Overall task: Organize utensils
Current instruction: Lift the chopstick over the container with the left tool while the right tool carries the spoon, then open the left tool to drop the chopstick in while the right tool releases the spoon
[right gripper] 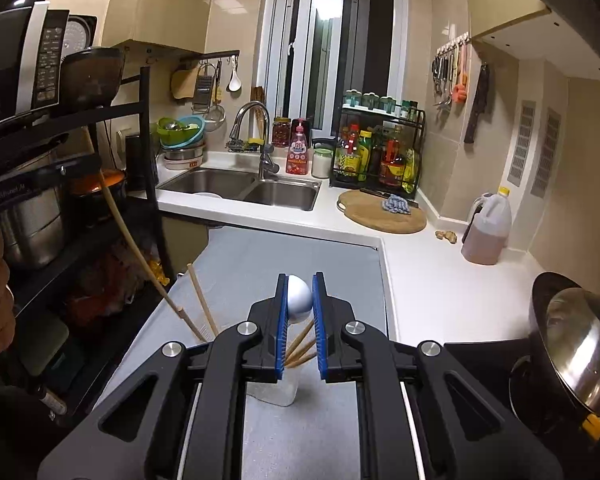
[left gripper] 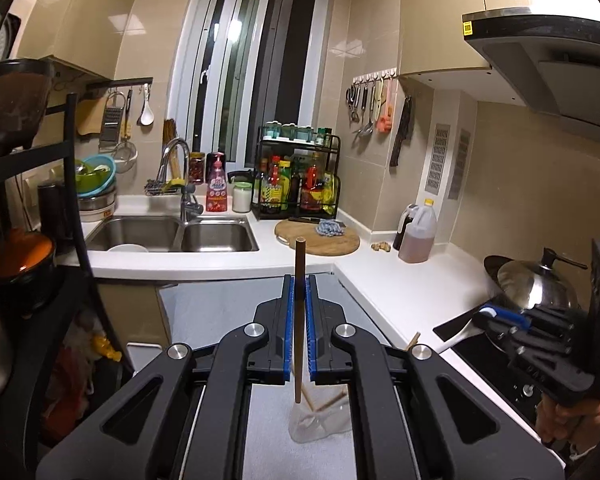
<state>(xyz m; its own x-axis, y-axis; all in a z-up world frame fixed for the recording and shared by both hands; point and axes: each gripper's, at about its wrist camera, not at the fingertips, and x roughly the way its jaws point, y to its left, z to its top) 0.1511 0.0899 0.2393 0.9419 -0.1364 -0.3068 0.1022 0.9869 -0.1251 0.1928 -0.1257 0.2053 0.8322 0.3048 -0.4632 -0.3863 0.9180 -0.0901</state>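
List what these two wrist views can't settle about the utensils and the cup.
- Chopstick in the left gripper: its lower tip sits over the clear cup; inside or above, cannot tell.
- White spoon in the right gripper: handle hidden behind the fingers.
- Clear cup in the right view: rim covered by the gripper body.
- Chopstick count in the cup: partly hidden in both views.
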